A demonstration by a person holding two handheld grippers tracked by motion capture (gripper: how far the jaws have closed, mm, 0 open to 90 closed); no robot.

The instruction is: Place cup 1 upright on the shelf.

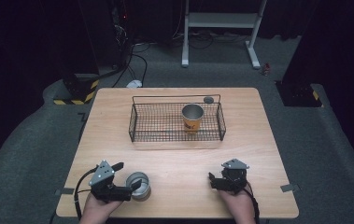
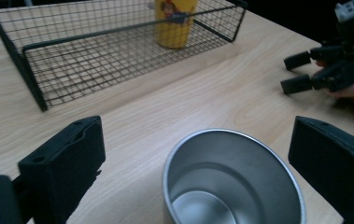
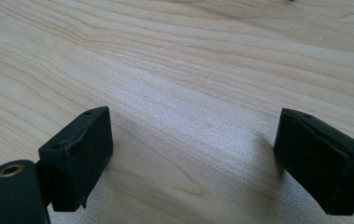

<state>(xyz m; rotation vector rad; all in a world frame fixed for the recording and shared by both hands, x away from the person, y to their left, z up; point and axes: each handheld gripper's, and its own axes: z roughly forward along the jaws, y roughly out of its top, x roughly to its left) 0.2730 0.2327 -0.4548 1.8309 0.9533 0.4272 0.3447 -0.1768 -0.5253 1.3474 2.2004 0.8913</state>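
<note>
Two grippers down at near table edge. Left gripper (image 1: 129,177) spread wide around steel cup (image 2: 233,179), pads clear of wall. Right gripper (image 3: 193,158) gaping over bare wooden table (image 3: 188,56), holding nothing.

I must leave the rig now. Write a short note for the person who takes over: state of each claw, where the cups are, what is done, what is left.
Left claw: open, jaws on both sides of the steel cup, not touching it.
Right claw: open, nothing between its jaws, low over bare table.
Steel cup: upright near the table's front left edge, empty.
Yellow cup: upright inside the wire basket, toward its right end.
Done: it seems one cup is already in the basket.
Left: probably grip the steel cup and place it in the basket too.
</note>
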